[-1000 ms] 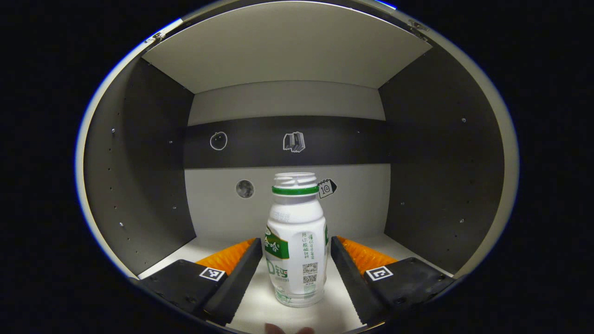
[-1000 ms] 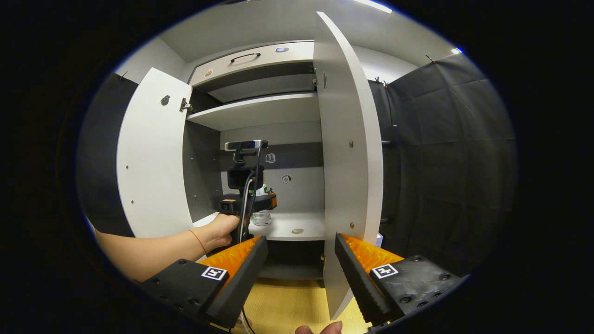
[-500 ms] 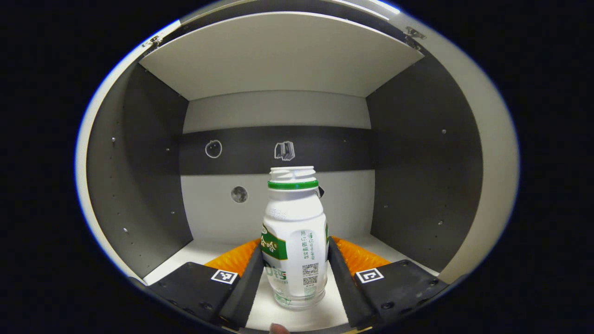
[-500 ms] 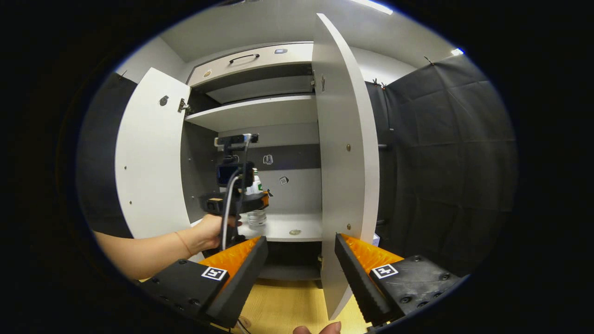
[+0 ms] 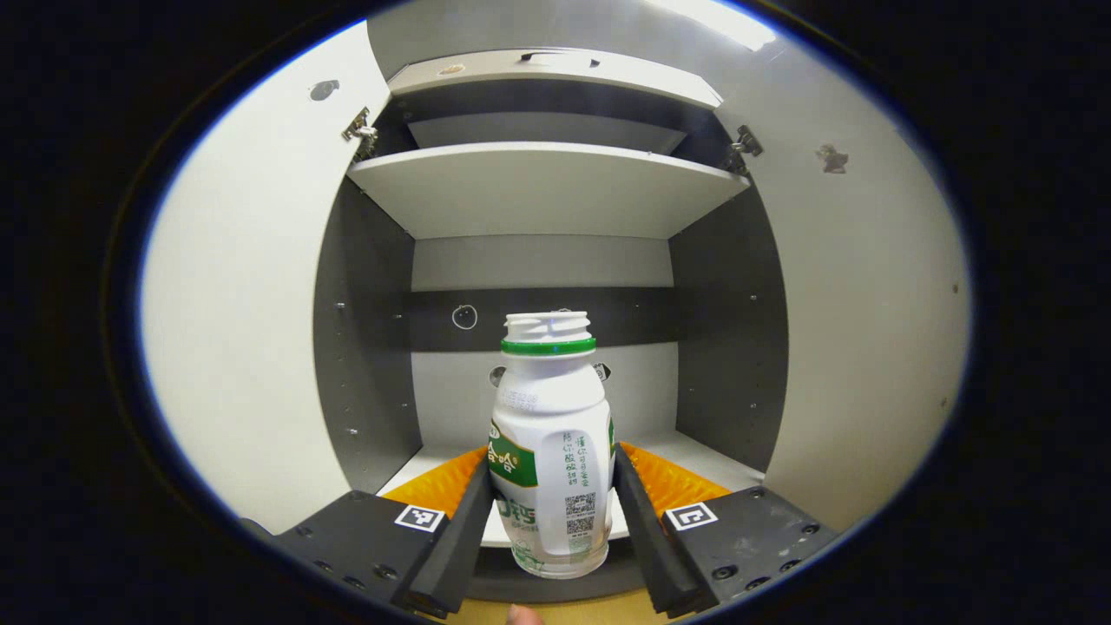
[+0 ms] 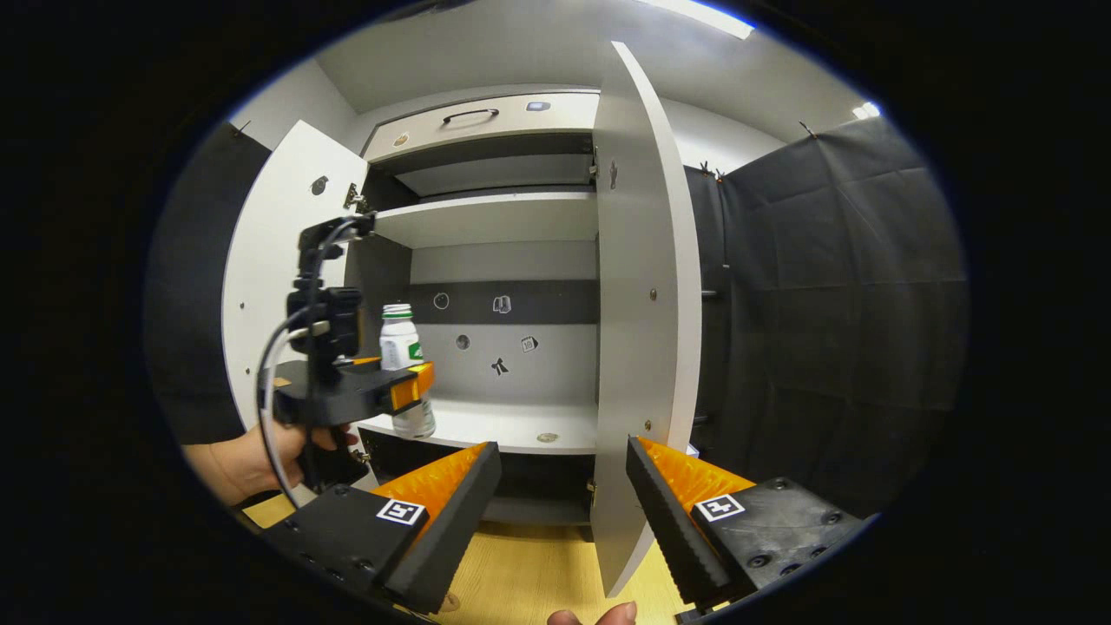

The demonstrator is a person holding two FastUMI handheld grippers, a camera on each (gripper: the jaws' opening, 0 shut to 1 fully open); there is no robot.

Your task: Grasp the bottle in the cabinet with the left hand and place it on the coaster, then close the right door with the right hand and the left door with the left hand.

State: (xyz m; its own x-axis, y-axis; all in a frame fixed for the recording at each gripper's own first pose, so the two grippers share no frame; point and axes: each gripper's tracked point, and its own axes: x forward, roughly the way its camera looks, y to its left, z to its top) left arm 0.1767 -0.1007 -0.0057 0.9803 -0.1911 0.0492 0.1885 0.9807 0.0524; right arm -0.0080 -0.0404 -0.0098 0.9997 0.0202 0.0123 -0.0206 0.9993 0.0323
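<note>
While my left hand-held gripper (image 5: 553, 508) is clamped on the white plastic bottle with the green neck ring (image 5: 550, 443), both fingers pressing its sides, I see the bottle upright, its base hanging past the front edge of the white cabinet shelf (image 5: 686, 451). In the right gripper view the bottle (image 6: 404, 369) sits at nine o'clock, in front of the open cabinet. The white left door (image 5: 252, 330) and white right door (image 6: 647, 312) both stand open. My right hand-held gripper (image 6: 564, 495) is apart, holding nothing, over the wood floor (image 6: 529, 577).
</note>
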